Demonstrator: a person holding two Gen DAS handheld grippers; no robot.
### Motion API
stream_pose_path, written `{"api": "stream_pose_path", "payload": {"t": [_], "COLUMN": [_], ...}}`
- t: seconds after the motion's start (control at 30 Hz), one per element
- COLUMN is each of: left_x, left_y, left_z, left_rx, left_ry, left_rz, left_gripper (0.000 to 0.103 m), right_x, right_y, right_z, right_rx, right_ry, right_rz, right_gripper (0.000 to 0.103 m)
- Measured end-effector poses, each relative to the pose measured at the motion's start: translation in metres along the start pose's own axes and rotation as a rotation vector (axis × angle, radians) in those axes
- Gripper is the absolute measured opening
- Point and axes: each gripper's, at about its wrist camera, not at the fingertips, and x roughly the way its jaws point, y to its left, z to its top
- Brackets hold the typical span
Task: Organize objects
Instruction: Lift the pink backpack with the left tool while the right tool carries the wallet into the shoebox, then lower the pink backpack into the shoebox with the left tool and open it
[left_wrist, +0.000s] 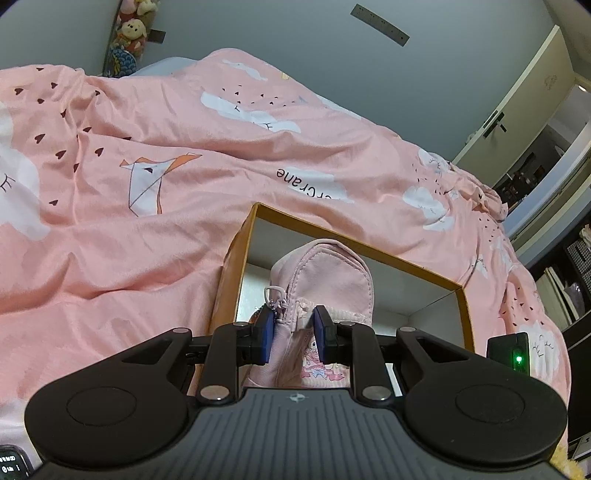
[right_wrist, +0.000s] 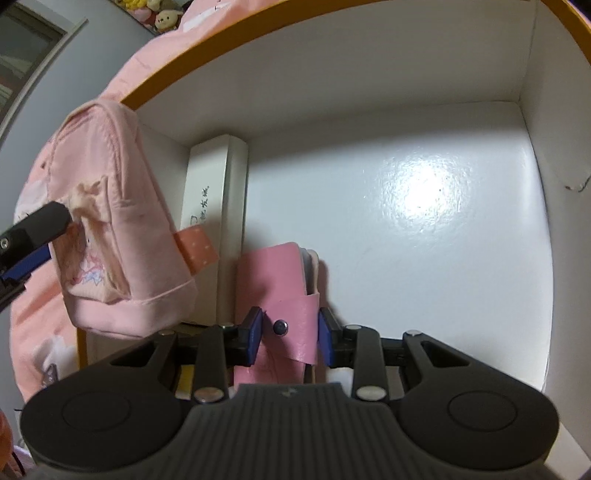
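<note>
Box (right_wrist: 532, 110), white inside with an orange rim, sits on the bed and is the drop target. Left gripper (left_wrist: 294, 334) clamps the pink pouch (left_wrist: 321, 273) near its zipper, held over the box's left edge, likely for lowering in. Right gripper (right_wrist: 290, 334) is clenched on the pink wallet (right_wrist: 280, 291), low inside the box beside a white carton (right_wrist: 214, 192) standing along the left wall — looks like packing items side by side. Pink printed bedsheet (left_wrist: 147, 110) is rumpled. Grey wall, plush toys (left_wrist: 133, 29) in the corner, door (left_wrist: 517, 110) ajar.

left wrist above box (left_wrist: 236, 258), right wrist close inside, both seeing pouch (left_wrist: 325, 273)
</note>
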Motion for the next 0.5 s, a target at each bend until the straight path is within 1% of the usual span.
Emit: {"api": "stream_pose_path", "payload": {"t": [0.17, 0.2, 0.27, 0.4, 0.47, 0.5], "left_x": [0.0006, 0.0005, -0.0007, -0.0036, -0.0036, -0.0032], "left_y": [-0.0001, -0.0001, 0.0010, 0.0017, 0.0006, 0.0000], "left_z": [0.0002, 0.0002, 0.0008, 0.0019, 0.0019, 0.0017], "left_rx": [0.003, 0.001, -0.010, -0.016, -0.017, -0.019], "left_ry": [0.005, 0.004, 0.006, 0.005, 0.009, 0.013], "left_rz": [-0.008, -0.009, -0.019, -0.033, -0.043, -0.050], "left_gripper": [0.025, 0.025, 0.025, 0.025, 0.025, 0.025], "right_x": [0.0023, 0.0020, 0.0001, -0.0059, -0.0058, -0.0044], "right_y": [0.0064, 0.0070, 0.0074, 0.0040, 0.0027, 0.0021], "right_z": [-0.0001, 0.0003, 0.0000, -0.0017, -0.0030, -0.0036], "right_rx": [-0.046, -0.052, -0.064, -0.081, -0.091, -0.093], "right_ry": [0.026, 0.027, 0.024, 0.032, 0.048, 0.058], "right_rz": [-0.027, -0.033, -0.051, -0.061, -0.054, -0.051], "right_gripper": [0.036, 0.041, 0.046, 0.046, 0.043, 0.034]}}
